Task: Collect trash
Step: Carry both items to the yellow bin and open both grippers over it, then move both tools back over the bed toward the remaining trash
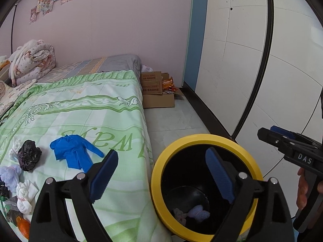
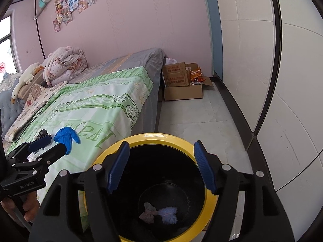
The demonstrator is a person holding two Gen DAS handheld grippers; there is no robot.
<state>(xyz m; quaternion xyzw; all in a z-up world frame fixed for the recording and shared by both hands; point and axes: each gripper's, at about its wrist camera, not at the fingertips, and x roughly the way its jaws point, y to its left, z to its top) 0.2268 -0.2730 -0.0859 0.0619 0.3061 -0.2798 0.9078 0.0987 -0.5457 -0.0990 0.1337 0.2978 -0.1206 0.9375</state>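
A black bin with a yellow rim [image 1: 201,138] [image 2: 157,136] stands on the floor against the bed's side. At its bottom lie a grey cloth wad [image 2: 148,214] and a pale lilac fluffy wad [image 2: 169,214]. On the green bedspread lie a blue glove [image 1: 72,153] [image 2: 64,135], a crumpled black bag [image 1: 28,155], a white tissue wad [image 1: 24,197], another lilac fluffy wad [image 1: 11,176] and an orange scrap [image 1: 23,225]. My left gripper [image 1: 161,161] is open and empty, straddling the bed edge and the bin's left rim. My right gripper [image 2: 161,149] hangs open and empty over the bin mouth.
Cardboard boxes [image 1: 157,92] with orange snack packets stand on the floor beyond the bed's foot. A white panelled wall [image 1: 242,60] runs along the right. A rolled pink quilt [image 1: 34,58] and soft toys lie at the bed's head. Pale floor tiles [image 2: 191,117] lie between bed and wall.
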